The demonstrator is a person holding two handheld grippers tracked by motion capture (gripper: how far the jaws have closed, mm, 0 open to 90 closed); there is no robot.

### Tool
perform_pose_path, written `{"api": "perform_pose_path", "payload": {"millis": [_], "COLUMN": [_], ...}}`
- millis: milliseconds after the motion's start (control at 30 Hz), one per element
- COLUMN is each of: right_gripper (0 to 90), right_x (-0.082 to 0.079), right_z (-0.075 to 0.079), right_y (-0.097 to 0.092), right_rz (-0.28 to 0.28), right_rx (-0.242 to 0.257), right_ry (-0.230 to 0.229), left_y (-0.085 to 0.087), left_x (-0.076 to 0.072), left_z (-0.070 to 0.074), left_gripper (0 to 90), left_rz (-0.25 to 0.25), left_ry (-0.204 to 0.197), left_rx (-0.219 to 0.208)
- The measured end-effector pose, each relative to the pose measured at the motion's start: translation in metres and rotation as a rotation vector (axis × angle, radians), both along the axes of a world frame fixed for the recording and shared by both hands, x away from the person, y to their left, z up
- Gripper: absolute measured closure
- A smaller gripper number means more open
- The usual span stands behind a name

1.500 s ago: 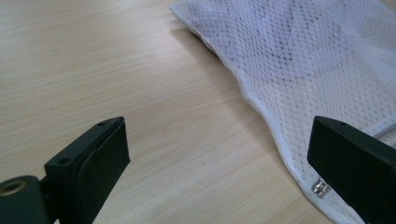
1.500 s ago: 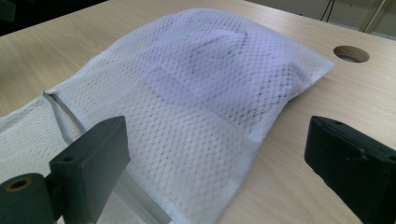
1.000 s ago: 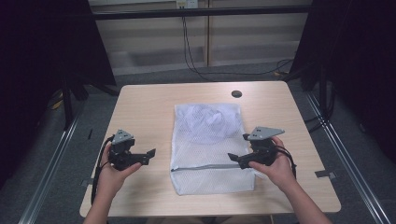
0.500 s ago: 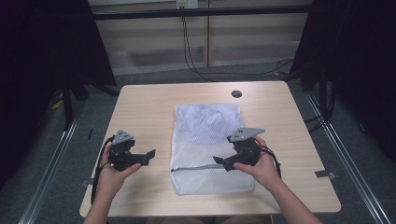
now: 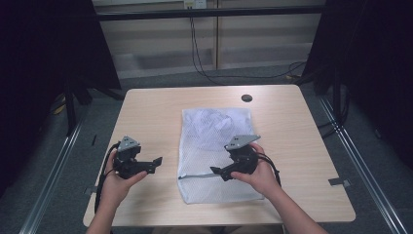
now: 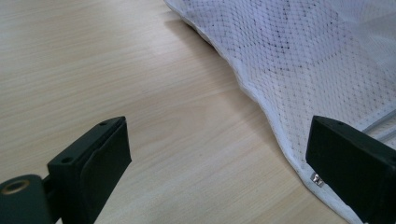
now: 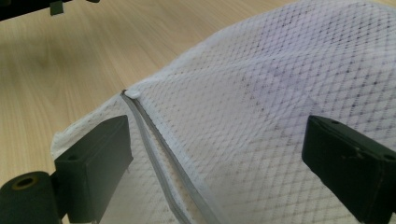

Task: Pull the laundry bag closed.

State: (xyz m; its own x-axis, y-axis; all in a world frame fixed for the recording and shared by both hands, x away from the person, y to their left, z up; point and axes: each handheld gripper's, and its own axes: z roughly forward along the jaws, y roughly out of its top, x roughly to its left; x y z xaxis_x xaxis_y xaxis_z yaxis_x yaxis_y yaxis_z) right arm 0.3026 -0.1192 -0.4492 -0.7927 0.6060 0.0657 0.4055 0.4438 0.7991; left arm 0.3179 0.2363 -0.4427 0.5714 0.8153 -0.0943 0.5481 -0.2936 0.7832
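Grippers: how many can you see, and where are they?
2. The left gripper hovers over bare table, beside the mesh bag. The right gripper is over the bag's zipper. Both are open.

No word, label, brand, number or sign can be read anywhere; the white mesh bag (image 5: 216,153) carries no print; the wooden surface (image 5: 146,112) is plain; the black tools bear no legible marking in either gripper view.
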Motion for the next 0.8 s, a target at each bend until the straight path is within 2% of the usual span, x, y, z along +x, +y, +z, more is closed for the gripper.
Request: {"api": "perform_pose_path", "payload": {"millis": [400,800], "right_gripper": [8.4,8.9], "right_x": [0.002,0.005], "right_z": [-0.002,-0.006], "right_y": [0.018,0.032], "right_rz": [0.022,0.039], "right_rx": [0.0,0.003], "right_ry": [0.006,0.016], "left_y": [0.002,0.001], "left_x": [-0.001,-0.001], "left_z": [0.001,0.0], "left_gripper": [6.4,6.4], "left_rz": [-0.003,0.004], "left_ry": [-0.003,-0.001], "left_rx": [0.013,0.008]}}
